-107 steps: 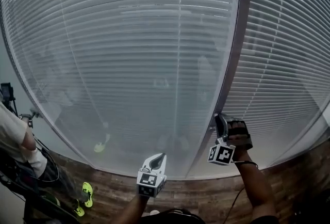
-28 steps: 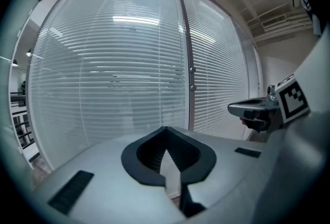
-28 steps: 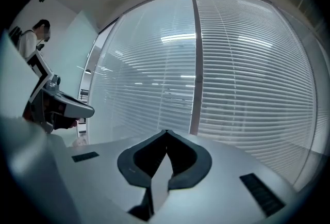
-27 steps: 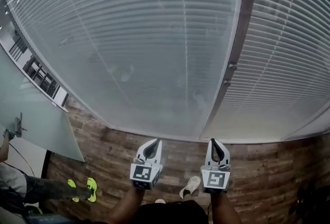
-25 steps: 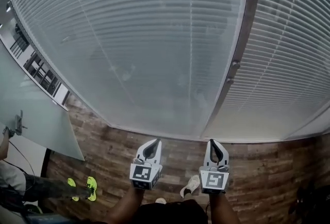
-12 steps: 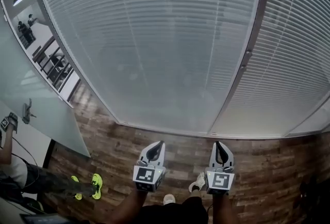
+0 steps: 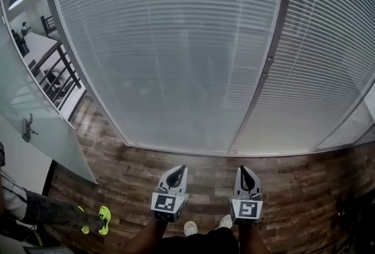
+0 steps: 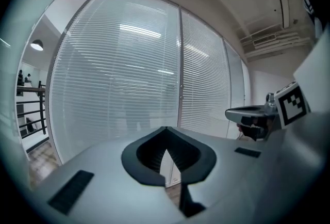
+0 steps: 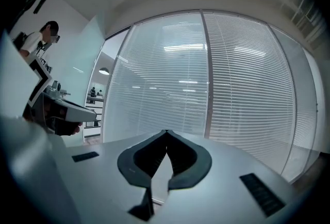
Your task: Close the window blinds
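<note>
An office is shown. Tall glass walls are covered by white window blinds (image 7: 176, 59). A wood floor (image 7: 135, 171) and a frosted glass door (image 7: 44, 147) with a handle (image 7: 26, 128) are seen.

Left claw (image 8: 165, 127): tips pressed together out front, nothing caught between them.
Blinds (image 8: 118, 78): dead ahead, down over both panes, slats running level from side to side.
Frame post (image 8: 180, 63): upright, splitting the two panes, rising right behind the claw tips.
Right claw (image 8: 230, 112): off to the right, seen side-on, its marker cube (image 8: 291, 104) facing this way.
Railing (image 8: 31, 114): dark bars at far left, a ceiling lamp (image 8: 36, 45) glowing above them.
</note>
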`<state>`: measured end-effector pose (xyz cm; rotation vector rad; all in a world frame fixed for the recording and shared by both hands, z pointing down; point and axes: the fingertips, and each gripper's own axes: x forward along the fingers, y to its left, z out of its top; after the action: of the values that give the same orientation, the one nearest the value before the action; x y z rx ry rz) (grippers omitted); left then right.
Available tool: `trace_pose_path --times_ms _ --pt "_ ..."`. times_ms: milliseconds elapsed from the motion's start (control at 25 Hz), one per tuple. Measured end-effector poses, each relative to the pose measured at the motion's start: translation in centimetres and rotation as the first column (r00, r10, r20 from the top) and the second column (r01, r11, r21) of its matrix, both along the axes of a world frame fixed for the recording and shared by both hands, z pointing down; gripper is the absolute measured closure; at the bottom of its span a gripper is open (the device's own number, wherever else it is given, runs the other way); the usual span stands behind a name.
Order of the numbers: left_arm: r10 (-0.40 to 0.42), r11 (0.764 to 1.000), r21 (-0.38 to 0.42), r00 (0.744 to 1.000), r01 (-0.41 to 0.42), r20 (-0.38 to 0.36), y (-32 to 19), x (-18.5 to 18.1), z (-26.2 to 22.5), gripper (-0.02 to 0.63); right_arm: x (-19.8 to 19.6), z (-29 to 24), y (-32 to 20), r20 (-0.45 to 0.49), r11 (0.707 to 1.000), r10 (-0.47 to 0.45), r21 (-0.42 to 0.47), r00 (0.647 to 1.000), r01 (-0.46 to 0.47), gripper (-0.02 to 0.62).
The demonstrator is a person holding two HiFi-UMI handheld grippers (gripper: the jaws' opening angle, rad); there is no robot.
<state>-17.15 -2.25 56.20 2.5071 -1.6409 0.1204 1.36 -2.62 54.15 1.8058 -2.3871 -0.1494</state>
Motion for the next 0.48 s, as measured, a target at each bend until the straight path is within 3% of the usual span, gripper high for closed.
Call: trace_pose_path --times_ms 160,480 --pt "0.006 1.000 0.000 1.000 -0.006 0.020 0.9 0.5 -0.1 0.606 -0.9 -0.5 0.9 -0.047 0.999 -0.030 0.019 0.998 0.031 0.592" --pt "-0.024 1.000 -0.001 1.000 0.024 -0.004 2.4 2.4 -0.2 0.606 -0.5 -0.7 3.1 -0.037 0.996 -0.084 0.020 0.996 0.085 0.592"
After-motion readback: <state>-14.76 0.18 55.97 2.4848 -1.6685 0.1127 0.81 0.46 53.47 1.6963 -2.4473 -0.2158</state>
